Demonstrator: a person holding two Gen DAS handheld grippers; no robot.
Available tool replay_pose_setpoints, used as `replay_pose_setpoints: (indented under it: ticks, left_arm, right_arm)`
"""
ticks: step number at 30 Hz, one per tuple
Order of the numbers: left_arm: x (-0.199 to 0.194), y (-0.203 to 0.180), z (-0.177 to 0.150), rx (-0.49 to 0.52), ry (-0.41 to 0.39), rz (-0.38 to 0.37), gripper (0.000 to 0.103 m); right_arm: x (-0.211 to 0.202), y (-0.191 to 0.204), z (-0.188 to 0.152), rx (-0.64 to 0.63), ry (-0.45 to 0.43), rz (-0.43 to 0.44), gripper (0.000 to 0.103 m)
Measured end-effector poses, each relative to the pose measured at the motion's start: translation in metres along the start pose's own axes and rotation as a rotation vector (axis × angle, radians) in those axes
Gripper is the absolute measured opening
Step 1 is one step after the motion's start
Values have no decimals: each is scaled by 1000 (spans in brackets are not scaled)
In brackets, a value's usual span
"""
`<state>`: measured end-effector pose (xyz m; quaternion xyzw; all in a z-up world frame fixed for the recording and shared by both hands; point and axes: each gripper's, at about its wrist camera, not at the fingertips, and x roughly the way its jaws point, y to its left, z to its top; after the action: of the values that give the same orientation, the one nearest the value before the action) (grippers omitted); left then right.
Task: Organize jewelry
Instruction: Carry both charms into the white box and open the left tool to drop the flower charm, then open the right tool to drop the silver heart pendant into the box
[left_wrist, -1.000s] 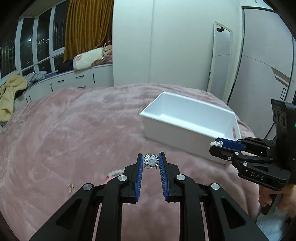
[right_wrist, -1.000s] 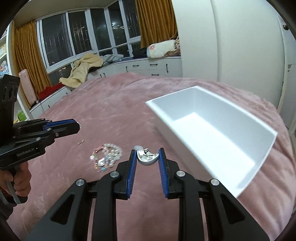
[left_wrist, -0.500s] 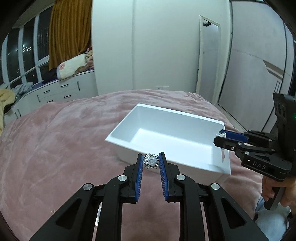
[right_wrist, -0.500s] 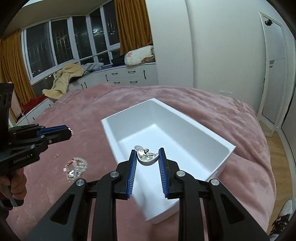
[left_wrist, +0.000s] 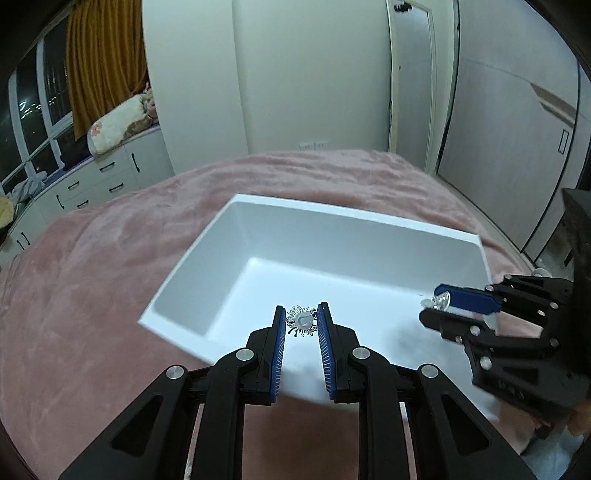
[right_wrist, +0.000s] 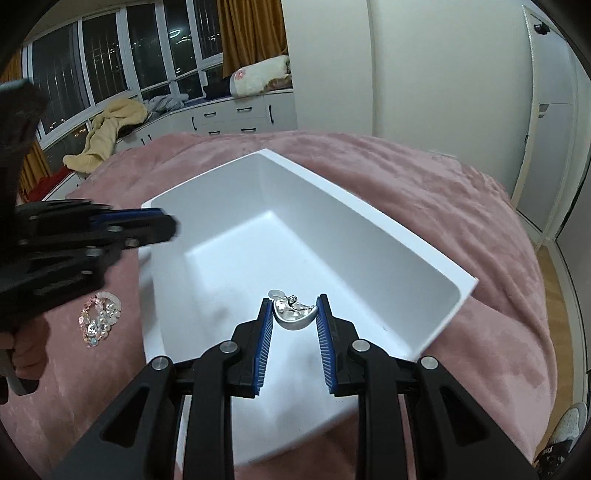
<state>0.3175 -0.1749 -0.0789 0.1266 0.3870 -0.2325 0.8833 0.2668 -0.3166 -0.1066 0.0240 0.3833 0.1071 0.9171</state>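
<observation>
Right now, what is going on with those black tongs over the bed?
A person is sorting jewelry with two hand-held tongs. The left tongs grip a spiky silver brooch; the right tongs grip a curved silver piece. Both are held over the white box on the pink blanket. A beaded bracelet lies beside the box.
</observation>
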Motion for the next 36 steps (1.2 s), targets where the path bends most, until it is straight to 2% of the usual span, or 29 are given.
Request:
replay_pose_setpoints:
  ticks: [3, 9, 14, 18, 19, 21, 22, 23, 25, 27, 30, 35, 36]
  left_arm:
    - [25, -4, 4, 6, 33, 0, 23]
    - [61, -6, 5, -11, 85, -7, 23]
    - [71, -7, 4, -13, 103, -2, 24]
    - [62, -6, 3, -21, 95, -5, 27]
    - [58, -5, 4, -27, 88, -4, 31]
    - [48, -2, 4, -40, 68, 4, 42]
    - [41, 0, 4, -47, 55, 8, 48]
    - [32, 3, 3, -56, 37, 13, 54]
    - [17, 7, 1, -67, 18, 21, 61]
    - [0, 12, -1, -71, -10, 40, 63]
    - [-26, 22, -6, -90, -36, 39, 70]
    - [-68, 37, -16, -107, -89, 65, 93]
    - [-78, 41, -19, -113, -104, 87, 94]
  right_arm:
    - [6, 1, 3, -31, 10, -29, 24]
    - [10, -11, 9, -27, 18, -26, 24]
    - [10, -8, 8, -71, 29, -27, 24]
    - [11, -3, 8, -94, 42, -38, 25]
    - [9, -1, 8, -93, 38, -37, 25]
    - [5, 1, 8, -91, 28, -33, 38]
    - [0, 2, 10, -90, 11, -31, 55]
    - [-5, 2, 11, -87, -7, -35, 67]
    - [-15, 3, 15, -75, -36, -31, 66]
    - [-23, 1, 19, -49, -44, -27, 66]
    - [-39, -1, 26, -24, -69, -36, 72]
    - [-62, 8, 33, -7, -97, -25, 85]
    - [-65, 12, 35, -9, -100, -21, 86]
